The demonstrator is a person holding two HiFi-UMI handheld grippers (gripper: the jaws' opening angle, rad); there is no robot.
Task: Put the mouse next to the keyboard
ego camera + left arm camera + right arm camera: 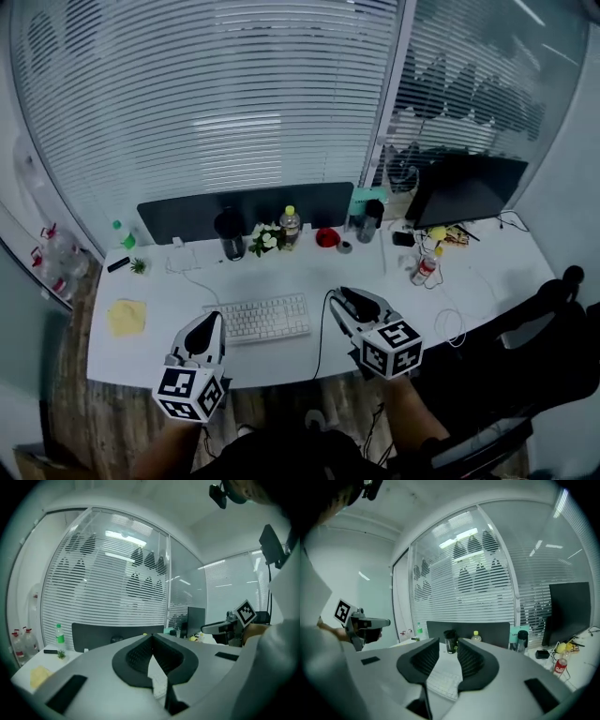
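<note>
A white keyboard [267,317] lies near the desk's front edge, between my two grippers. I cannot make out the mouse itself. A black cable [320,337] runs from the desk's front edge up to the tips of my right gripper [345,297], which covers the spot where the cable ends. In the right gripper view its jaws stand a narrow gap apart, and only the keyboard [443,684] and the desk show between them. My left gripper [210,321] hovers at the keyboard's left end, its fingertips [151,638] touching and nothing held.
Along the back of the white desk [169,295] stand a black tumbler [230,234], flowers [266,239], a bottle [291,225], a red bowl [327,237] and a dark flask [368,221]. A monitor [464,192] and another bottle [424,270] are at the right, a yellow cloth [127,316] at the left.
</note>
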